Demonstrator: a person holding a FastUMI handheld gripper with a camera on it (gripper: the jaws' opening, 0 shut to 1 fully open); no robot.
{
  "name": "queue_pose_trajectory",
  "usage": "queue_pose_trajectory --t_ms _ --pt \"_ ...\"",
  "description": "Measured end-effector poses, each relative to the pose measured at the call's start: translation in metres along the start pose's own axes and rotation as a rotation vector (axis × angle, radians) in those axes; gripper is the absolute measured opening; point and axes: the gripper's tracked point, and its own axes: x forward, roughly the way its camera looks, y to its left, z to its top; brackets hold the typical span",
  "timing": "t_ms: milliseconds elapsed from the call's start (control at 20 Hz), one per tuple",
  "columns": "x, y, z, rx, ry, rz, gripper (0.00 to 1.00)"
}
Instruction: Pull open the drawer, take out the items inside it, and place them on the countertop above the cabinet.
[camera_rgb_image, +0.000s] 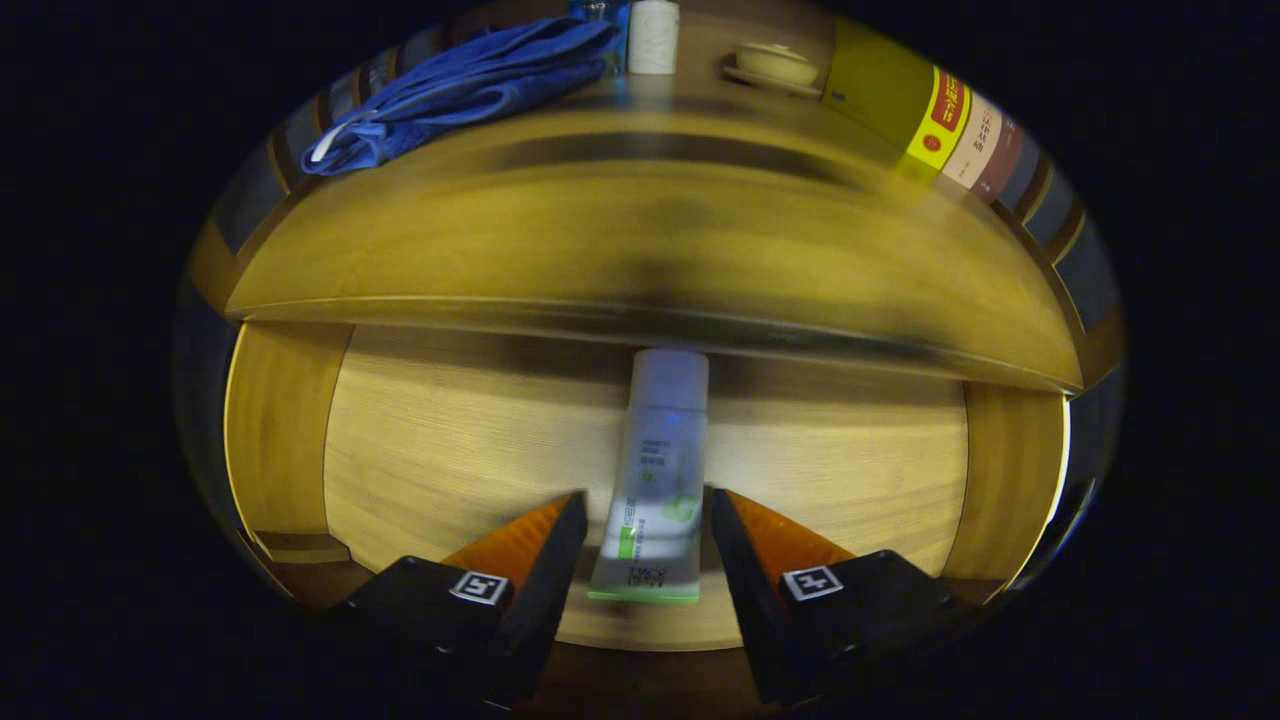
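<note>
The wooden drawer (450, 440) stands pulled open below the countertop (640, 230). A white tube with green print (655, 480) lies on the drawer floor, its cap end pointing under the countertop edge and its flat crimped end toward me. My gripper (645, 525) is open, one finger on each side of the tube's lower half. The fingers (545, 570) stand close to the tube, with a small gap visible on both sides. The picture is blurred from motion.
On the countertop lie a folded blue towel (470, 85) at the back left, a white bottle (653, 35) at the back middle, a small lidded bowl on a saucer (775, 65) and a yellow box (920, 110) at the right. Drawer side walls (275, 430) flank the fingers.
</note>
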Motion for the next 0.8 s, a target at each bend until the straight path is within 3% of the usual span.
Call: queue_pose_trajectory --t_ms 200,350,700,750,800 --pt "-0.011 0.002 0.017 0.036 -0.055 0.013 0.66" --pt "-0.029 0.006 0.032 0.026 -0.092 0.025 0.36" --pt "-0.115 0.028 0.075 0.037 -0.103 0.155 0.36" --pt "-0.092 0.036 0.021 0.035 -0.106 0.162 0.35" --pt "-0.115 0.021 0.055 0.032 -0.110 0.168 0.35"
